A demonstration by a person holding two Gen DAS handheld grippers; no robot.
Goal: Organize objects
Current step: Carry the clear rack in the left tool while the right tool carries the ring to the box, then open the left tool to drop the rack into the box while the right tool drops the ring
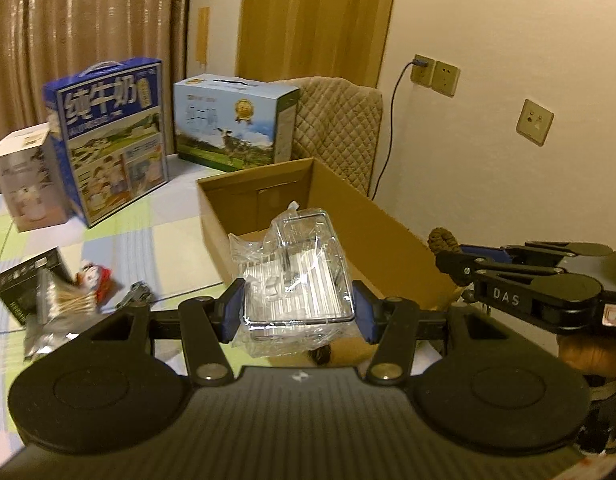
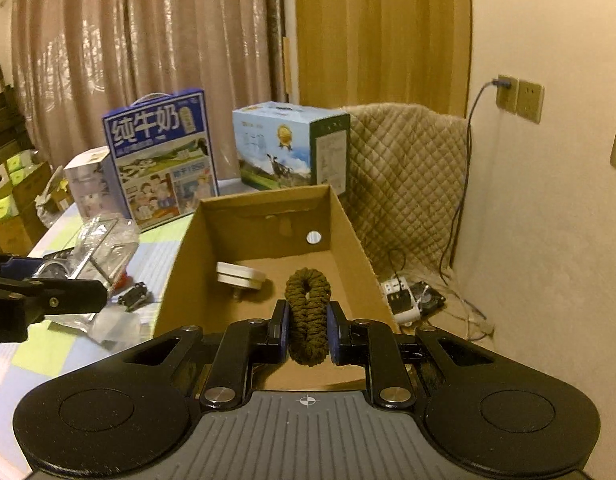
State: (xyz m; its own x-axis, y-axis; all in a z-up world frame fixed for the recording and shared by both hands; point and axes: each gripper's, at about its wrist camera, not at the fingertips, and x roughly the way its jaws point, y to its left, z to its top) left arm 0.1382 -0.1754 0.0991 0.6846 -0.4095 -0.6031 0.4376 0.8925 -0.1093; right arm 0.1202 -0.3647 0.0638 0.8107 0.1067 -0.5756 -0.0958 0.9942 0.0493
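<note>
My left gripper [image 1: 298,310] is shut on a clear plastic box [image 1: 298,276] wrapped in crinkled film and holds it above the table beside the open cardboard box [image 1: 371,216]. My right gripper [image 2: 308,326] is shut on a dark olive scrunchie [image 2: 308,304] and holds it over the near end of the cardboard box [image 2: 347,220]. A white round object [image 2: 240,274] lies on the box floor. The clear box also shows at the left of the right wrist view [image 2: 104,248].
On the checked tablecloth [image 1: 148,248] lie a black packet [image 1: 28,280], a bag of cotton swabs [image 1: 64,304], a red and white toy [image 1: 94,276] and a small dark item [image 1: 136,294]. Two milk cartons [image 1: 112,136] [image 1: 236,120] and a white box [image 1: 26,176] stand behind. A quilted chair [image 2: 407,176] and a power strip [image 2: 399,296] are to the right.
</note>
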